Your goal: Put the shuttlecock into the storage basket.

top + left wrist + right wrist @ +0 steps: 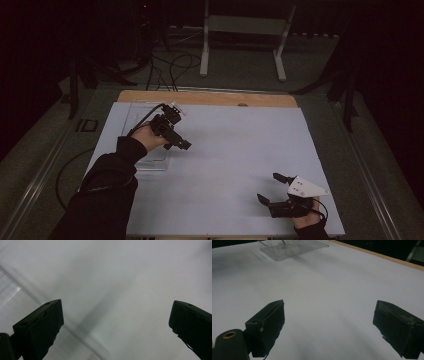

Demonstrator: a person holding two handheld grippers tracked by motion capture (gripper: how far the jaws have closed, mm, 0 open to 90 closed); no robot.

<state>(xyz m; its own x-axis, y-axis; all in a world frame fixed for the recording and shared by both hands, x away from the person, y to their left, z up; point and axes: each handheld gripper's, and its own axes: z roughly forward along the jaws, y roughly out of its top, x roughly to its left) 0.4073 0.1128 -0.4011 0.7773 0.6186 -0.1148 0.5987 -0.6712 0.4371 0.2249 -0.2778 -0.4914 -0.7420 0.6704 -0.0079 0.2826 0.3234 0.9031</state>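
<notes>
Both claws are standing wide with nothing between their jaws. We are holding the left claw [175, 134] above the white sheet [235, 150], just past the near right corner of the clear tray [150, 162], with its jaws pointing away from the tray toward the middle of the sheet. In the left gripper view the two black jaws are rising far apart at the lower corners, and bare white sheet is lying between them; a clear straight edge, apparently of the tray [15, 293], is running across the left part of that view. Our left hand [147, 136] is gripping the claw from the tray side, and a dark sleeve [107, 185] is covering the forearm over the near end of the tray.

We are holding the right claw [274, 187] well apart from the tray, near the sheet's near right corner. Its jaws are pointing back toward the tray, and a grey three-cornered plate [305, 188] is sitting on top of it. In the right gripper view the jaws are again spread wide over bare sheet, and the clear tray [292, 248] is lying far ahead at the top. A wooden table edge [205, 98] is showing beyond the far side of the sheet.
</notes>
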